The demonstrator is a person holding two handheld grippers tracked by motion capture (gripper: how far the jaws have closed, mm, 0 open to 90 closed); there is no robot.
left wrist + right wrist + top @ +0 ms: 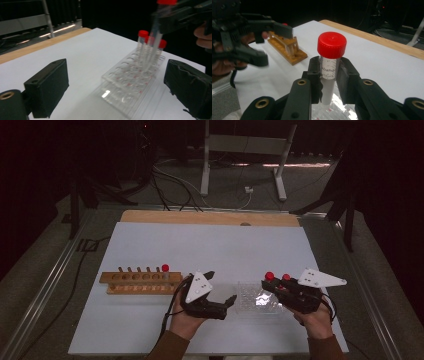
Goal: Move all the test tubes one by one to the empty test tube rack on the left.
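- A red-capped tube [329, 72] is pinched upright between the jaws of the right gripper [329, 75], just under its cap [331, 44].
- The tube's lower end is seen just above the clear rack [329, 111]; whether it touches the rack cannot be told.
- In the high view, the right gripper [272, 287] is held over the right end of the clear rack [250, 302].
- The left gripper [220, 287] is spread, with nothing between its jaws.
- It is held between the wooden rack [140, 282] and the clear rack, just left of the latter.
- Three more capped tubes [143, 46] are stood at the far end of the clear rack [125, 87].
- One capped tube [165, 270] is stood at the right end of the wooden rack.
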